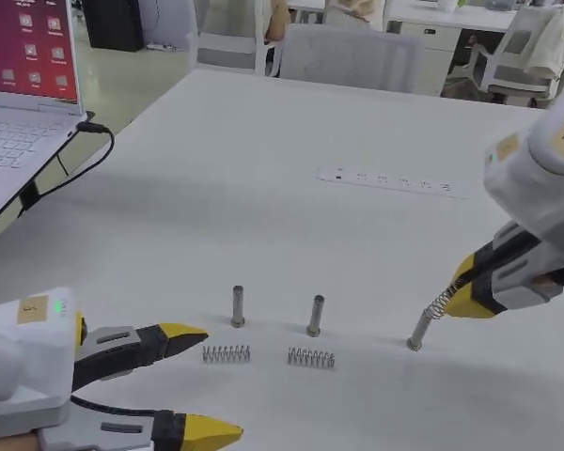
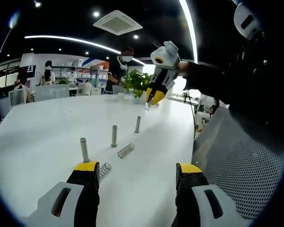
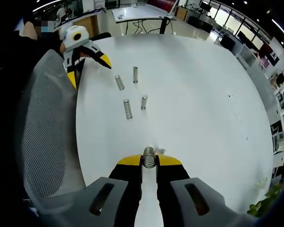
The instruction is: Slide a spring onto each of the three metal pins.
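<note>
3 short grey metal pins, all upright, in a rough row w/ gaps btw them. First, pin 1 (image 1: 238, 307) stands just ahead of the left gripper (image 1: 216, 383) fingertips. Next over is pin 2 (image 1: 315, 316), and pin 3 (image 1: 416, 331) sits right under the right gripper (image 1: 454, 297) tips. Then spring 1 (image 1: 227, 353) and spring 2 (image 1: 311, 357) lie flat, each just beside its pin's base on the left-gripper side, not on it. Last one, spring 3 (image 1: 439, 303), is pinched btw the right fingers, tilted, lower end at pin 3's top. Can't tell if it's actually threaded on.
</note>
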The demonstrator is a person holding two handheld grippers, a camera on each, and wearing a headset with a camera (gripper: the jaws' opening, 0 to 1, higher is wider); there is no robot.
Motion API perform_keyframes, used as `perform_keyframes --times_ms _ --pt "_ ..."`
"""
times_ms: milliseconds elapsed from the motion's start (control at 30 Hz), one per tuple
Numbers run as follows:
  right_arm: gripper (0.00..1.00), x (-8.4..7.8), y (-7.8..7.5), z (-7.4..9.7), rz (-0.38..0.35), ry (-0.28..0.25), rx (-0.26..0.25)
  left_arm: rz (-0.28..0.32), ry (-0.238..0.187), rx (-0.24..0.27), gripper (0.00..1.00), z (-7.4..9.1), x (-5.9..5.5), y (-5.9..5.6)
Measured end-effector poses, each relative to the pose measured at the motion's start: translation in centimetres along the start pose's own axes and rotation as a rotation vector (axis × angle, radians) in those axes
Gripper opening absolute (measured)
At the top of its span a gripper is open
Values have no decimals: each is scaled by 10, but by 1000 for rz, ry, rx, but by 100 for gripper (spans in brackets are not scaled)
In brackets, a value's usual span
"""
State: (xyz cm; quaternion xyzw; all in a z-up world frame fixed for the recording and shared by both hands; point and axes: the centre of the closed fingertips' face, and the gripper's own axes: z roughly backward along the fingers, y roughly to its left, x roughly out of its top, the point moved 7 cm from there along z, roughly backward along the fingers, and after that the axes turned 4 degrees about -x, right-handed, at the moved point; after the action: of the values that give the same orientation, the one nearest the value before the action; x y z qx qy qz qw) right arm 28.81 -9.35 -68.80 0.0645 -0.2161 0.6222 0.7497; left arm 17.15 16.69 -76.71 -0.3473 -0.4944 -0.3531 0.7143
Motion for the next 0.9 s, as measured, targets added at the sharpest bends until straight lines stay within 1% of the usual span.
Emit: perform_keyframes --times_ms 100,233,400,467,633,900 --pt "8 -2 -6 -4 10 38 -8 -3 7 -2 61 0 -1 -1" --pt "8 -3 -12 -9 10 52 4 -1 4 -3 62 0 -1 -1" --pt "8 -3 -18 -16 16 74 7 -2 5 -2 63 0 -2 -1" --pt "8 -3 -19 -18 14 74 14 -1 3 -2 64 0 -2 -1" --pt "8 -5 -20 -25 24 101 26 3 5 -4 64 0 -4 -2" --pt "8 -6 -22 -31 25 112 43 10 4 -4 65 -1 -5 -3"
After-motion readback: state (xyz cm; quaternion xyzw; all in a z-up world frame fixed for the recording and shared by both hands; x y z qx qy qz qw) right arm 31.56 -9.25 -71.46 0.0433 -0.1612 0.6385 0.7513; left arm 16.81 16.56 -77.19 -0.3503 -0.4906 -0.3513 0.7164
